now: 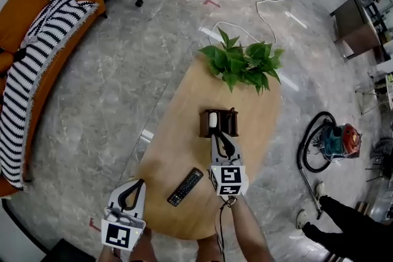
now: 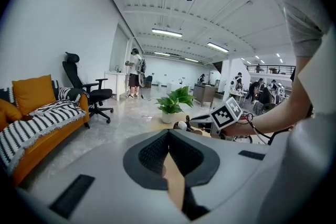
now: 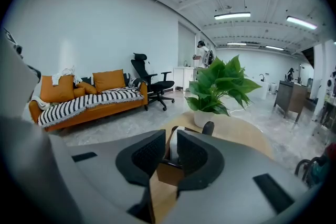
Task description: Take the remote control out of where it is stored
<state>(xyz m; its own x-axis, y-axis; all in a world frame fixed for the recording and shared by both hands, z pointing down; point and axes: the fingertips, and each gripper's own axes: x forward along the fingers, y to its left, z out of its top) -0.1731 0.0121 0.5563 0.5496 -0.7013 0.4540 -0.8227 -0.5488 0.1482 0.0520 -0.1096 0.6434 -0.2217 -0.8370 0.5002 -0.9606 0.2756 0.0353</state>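
Hold is best taken across the exposed top of the white remote control, judged light, stiff and slick, stood upright in the brown holder and framed by the slightly parted jaws of the right gripper, while the left gripper is closed on nothing

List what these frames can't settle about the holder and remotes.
Holder contents: head view, too small, and the right gripper covers its near side.
White remote lower part: right gripper view, hidden behind the jaws and the holder wall.
Black remote buttons: head view, too small to read.
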